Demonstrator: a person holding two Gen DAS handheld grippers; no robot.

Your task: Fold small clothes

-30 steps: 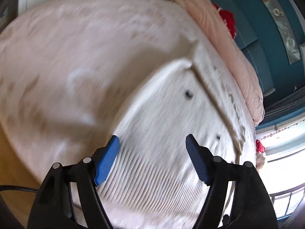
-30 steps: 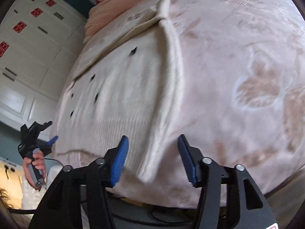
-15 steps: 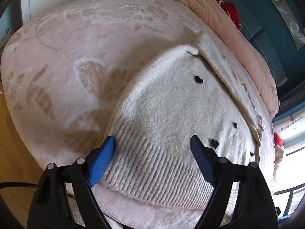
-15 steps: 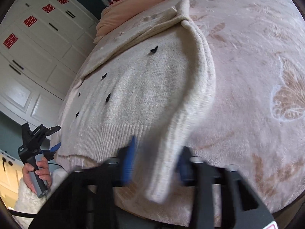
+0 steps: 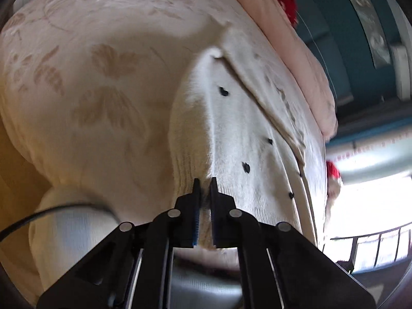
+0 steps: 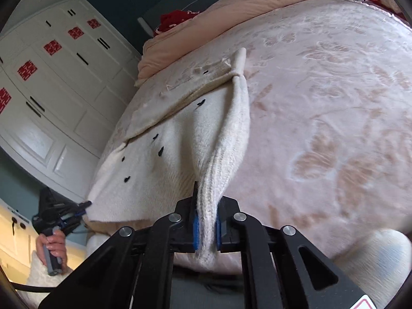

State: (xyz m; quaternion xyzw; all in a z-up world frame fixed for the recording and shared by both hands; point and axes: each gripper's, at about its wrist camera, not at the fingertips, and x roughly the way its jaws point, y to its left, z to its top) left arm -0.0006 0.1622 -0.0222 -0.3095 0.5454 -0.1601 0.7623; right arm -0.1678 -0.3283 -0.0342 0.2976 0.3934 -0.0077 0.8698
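Observation:
A cream knit sweater [image 5: 231, 128] with small black hearts lies on the bed, its ribbed hem toward me. My left gripper [image 5: 204, 180] is shut on that hem and lifts it into a ridge. In the right wrist view the sweater [image 6: 180, 149] rises at its right edge. My right gripper [image 6: 206, 193] has its jaws closing, with the ribbed edge pinched between the blue pads and hanging down past them. The left gripper [image 6: 85, 203] also shows there, held by a hand [image 6: 51, 247] at the sweater's left corner.
A pale pink blanket [image 5: 103, 77] with leaf patterns covers the bed [image 6: 322, 103]. A peach duvet [image 6: 244, 7] and red fabric [image 6: 175, 20] lie at the headboard end. White wardrobe doors [image 6: 51, 77] stand at the left. A bright window with a railing [image 5: 373, 231] is at the right.
Both grippers went from wide open over the hem to shut on it. Both have risen and pulled the sweater's near edge up off the blanket.

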